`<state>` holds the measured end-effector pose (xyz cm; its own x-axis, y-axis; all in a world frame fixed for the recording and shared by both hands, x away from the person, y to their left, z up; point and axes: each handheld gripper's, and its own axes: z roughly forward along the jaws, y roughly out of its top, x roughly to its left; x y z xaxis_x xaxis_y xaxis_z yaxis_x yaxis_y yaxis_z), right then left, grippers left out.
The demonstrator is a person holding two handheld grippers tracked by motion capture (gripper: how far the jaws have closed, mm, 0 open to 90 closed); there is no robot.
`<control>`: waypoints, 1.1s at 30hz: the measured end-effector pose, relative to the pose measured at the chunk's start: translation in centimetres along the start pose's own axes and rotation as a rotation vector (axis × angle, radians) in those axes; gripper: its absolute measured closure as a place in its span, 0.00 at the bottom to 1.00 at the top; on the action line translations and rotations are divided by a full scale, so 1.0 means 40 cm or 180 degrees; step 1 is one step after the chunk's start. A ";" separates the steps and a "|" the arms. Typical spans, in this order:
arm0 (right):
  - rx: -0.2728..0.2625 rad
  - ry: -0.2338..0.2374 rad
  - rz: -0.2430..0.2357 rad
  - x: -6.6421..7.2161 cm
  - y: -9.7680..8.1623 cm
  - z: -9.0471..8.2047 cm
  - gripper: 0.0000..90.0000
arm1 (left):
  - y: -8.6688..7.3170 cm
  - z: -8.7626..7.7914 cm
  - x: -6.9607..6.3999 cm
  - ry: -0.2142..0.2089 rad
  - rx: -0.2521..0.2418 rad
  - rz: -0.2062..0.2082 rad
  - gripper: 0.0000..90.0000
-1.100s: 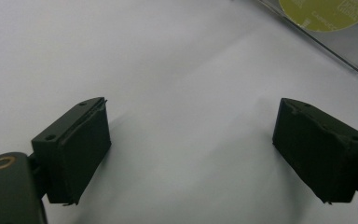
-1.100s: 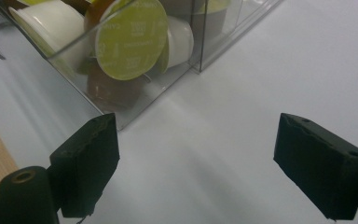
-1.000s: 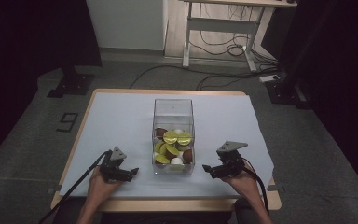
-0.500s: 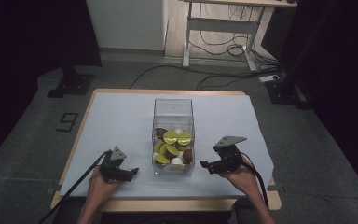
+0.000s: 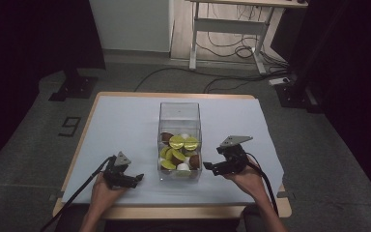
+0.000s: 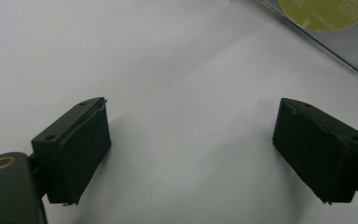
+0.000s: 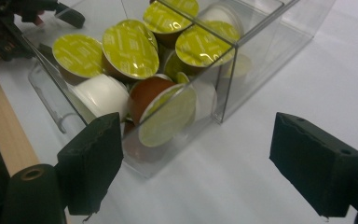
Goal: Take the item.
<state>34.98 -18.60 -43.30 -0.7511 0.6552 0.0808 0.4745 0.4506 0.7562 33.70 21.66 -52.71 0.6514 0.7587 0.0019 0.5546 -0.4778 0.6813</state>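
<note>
Right gripper (image 7: 193, 163) jaws spread wide, nothing held; clear box (image 7: 256, 42) of coffee capsules (image 7: 130, 46) seen just ahead, corner between jaws, untouched. Left gripper (image 6: 193, 154) jaws wide, empty over white sheet (image 6: 168, 70); box corner seen ahead-right. Table edge (image 7: 4, 126) seen beside right gripper's left jaw; open sheet to its right.

Left hand-held gripper (image 5: 136, 179): jaws wide apart, nothing between, held low in the left hand (image 5: 102, 189), pointing right. Right hand-held gripper (image 5: 207, 167): jaws wide apart, empty, gripped by the right hand (image 5: 244, 178), pointing left.
</note>
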 end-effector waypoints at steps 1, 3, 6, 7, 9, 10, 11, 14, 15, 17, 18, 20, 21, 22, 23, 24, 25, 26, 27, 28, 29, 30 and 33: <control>-0.0006 0.0006 0.0004 0.000 0.002 0.000 0.19 | 0.000 0.000 0.000 0.0000 0.0000 0.0001 0.12; -0.0039 0.0023 0.0008 0.001 0.009 0.000 0.19 | 0.000 0.000 0.000 0.0001 -0.0001 0.0000 0.12; -0.0063 0.0042 0.0031 0.002 0.016 0.001 0.19 | 0.000 0.000 0.000 0.0000 -0.0001 0.0000 0.12; -0.0056 0.0063 0.0028 0.003 0.022 0.003 0.20 | 0.000 0.000 0.000 0.0001 -0.0001 -0.0001 0.12; -0.0053 0.0058 0.0012 0.005 0.026 0.005 0.20 | 0.000 0.000 0.000 0.0001 -0.0001 -0.0002 0.12; -0.0054 0.0057 0.0007 0.006 0.028 0.006 0.20 | 0.000 0.000 0.000 0.0001 -0.0001 -0.0002 0.12; -0.0053 0.0077 0.0003 0.008 0.032 0.008 0.21 | 0.000 0.000 0.000 0.0001 -0.0001 -0.0002 0.12; -0.0058 0.0122 -0.0008 0.012 0.042 0.013 0.21 | 0.000 0.000 0.000 0.0000 0.0000 -0.0002 0.12; -0.0056 0.0128 -0.0015 0.014 0.045 0.014 0.22 | 0.000 0.000 0.000 0.0000 0.0000 -0.0002 0.12; -0.0058 0.0140 -0.0037 0.016 0.050 0.018 0.22 | 0.000 0.000 0.000 0.0001 0.0000 -0.0001 0.12; -0.0058 0.0144 -0.0045 0.018 0.053 0.021 0.22 | 0.000 0.000 0.000 0.0000 0.0000 -0.0001 0.12; -0.0049 0.0148 -0.0086 0.021 0.059 0.024 0.23 | 0.000 0.000 0.000 0.0000 -0.0001 -0.0001 0.12; -0.0051 0.0151 -0.0099 0.023 0.062 0.026 0.23 | 0.000 0.000 0.000 0.0000 -0.0001 -0.0001 0.12; -0.0050 0.0147 -0.0108 0.025 0.064 0.027 0.24 | 0.000 0.000 0.000 0.0001 -0.0002 -0.0001 0.12; -0.0045 0.0154 -0.0128 0.027 0.068 0.030 0.24 | 0.000 0.000 0.000 0.0001 -0.0003 -0.0001 0.12; -0.0043 0.0161 -0.0138 0.030 0.072 0.033 0.25 | 0.000 0.000 0.000 0.0000 -0.0002 -0.0001 0.12; -0.0040 0.0163 -0.0151 0.031 0.075 0.036 0.25 | 0.000 0.000 0.000 -0.0001 -0.0001 -0.0001 0.12; -0.0035 0.0168 -0.0171 0.033 0.079 0.040 0.25 | 0.000 0.000 0.000 -0.0001 -0.0001 -0.0001 0.12; -0.0028 0.0174 -0.0175 0.036 0.082 0.043 0.25 | 0.000 0.000 0.000 -0.0001 0.0000 -0.0001 0.12; -0.0028 0.0173 -0.0185 0.037 0.084 0.045 0.26 | 0.000 0.000 0.000 -0.0001 0.0000 -0.0001 0.12; -0.0027 0.0181 -0.0190 0.038 0.086 0.047 0.26 | 0.000 0.000 0.000 -0.0001 0.0000 -0.0001 0.12; -0.0025 0.0198 -0.0198 0.041 0.089 0.051 0.27 | 0.000 0.000 0.000 -0.0001 -0.0001 -0.0001 0.12; -0.0003 0.0222 -0.0225 0.049 0.096 0.060 0.27 | 0.000 0.000 0.000 -0.0001 -0.0001 -0.0001 0.12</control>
<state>36.43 -14.12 -41.80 -0.8128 0.5780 0.0722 0.4188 0.4937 0.7622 33.70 21.67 -52.71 0.6514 0.7587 0.0015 0.5546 -0.4775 0.6814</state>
